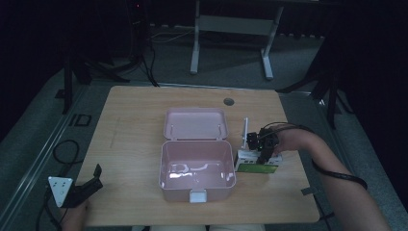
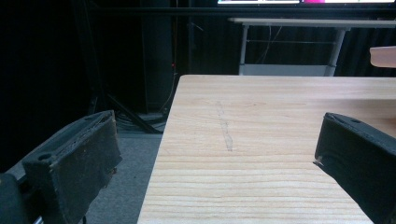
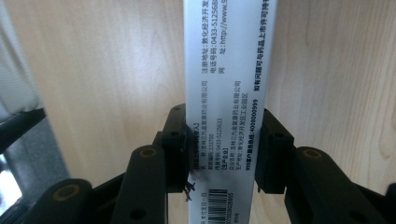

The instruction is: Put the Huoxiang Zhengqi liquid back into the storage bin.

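In the right gripper view, the right gripper (image 3: 223, 154) had its two black jaws clenched on the long sides of a white carton (image 3: 229, 93), one jaw pressed against each side, with the face between them showing black printed text and a barcode near the bottom edge. Pale wood of the desk (image 3: 102, 70) lay behind the carton on both sides.

From the high view, the same gripper (image 1: 263, 153) pointed down over the carton (image 1: 257, 163), which sat on the desk (image 1: 130, 120) just right of a pink lidded box (image 1: 197, 166); its side facing the camera looked green below white. A thin white upright piece (image 1: 245, 132) stood beside the gripper, though what it was could not be told. The box stood open, its lid (image 1: 196, 123) laid back flat toward the far edge, a white latch (image 1: 197, 196) at its near wall, and its inside appeared bare and glossy.

The left gripper (image 1: 94, 180) rested at the desk's near left corner, well apart from the box. In the left gripper view its jaws stood released, wide apart with nothing between them (image 2: 217, 161), and the wooden surface (image 2: 261, 121) ran out ahead with a faint grey streak (image 2: 225, 128) on it.
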Demonstrator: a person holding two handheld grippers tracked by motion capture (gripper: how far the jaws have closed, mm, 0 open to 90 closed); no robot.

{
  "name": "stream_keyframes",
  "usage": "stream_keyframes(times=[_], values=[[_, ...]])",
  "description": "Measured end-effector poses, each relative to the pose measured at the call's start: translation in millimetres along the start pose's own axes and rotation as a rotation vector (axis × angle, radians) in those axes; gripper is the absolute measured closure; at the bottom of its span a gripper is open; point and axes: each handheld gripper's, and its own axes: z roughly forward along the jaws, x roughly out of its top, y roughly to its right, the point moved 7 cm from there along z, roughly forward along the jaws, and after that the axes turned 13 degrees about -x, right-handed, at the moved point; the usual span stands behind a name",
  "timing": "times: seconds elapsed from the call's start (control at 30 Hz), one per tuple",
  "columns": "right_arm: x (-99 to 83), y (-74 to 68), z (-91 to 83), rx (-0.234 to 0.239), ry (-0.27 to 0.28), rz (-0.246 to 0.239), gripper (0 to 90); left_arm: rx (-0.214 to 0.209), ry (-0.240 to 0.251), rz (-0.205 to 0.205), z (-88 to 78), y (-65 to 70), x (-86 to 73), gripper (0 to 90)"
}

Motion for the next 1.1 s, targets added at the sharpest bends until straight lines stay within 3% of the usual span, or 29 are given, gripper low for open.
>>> stream_keyframes(times=[0.27,0.43,0.7,1.1], values=[[-4.7,-5.6,-21.3,0.025,-0.009,0.036,62.0,0.002,-0.002,0.004,0.1,0.2,0.0,0.4],[-6.7,-6.8,-34.8,0.004,-0.007,0.044,62.0,-0.004,-0.002,0.004,0.2,1.0,0.0,0.4],[-8.3,-9.4,-53.8,0.022,-0.012,0.06,62.1,-0.004,-0.003,0.002,0.5,0.6,-0.1,0.4],[-15.1,-12.0,-96.7,0.01,-0.008,0.092,62.1,-0.001,-0.001,0.001,0.2,0.4,0.0,0.4]])
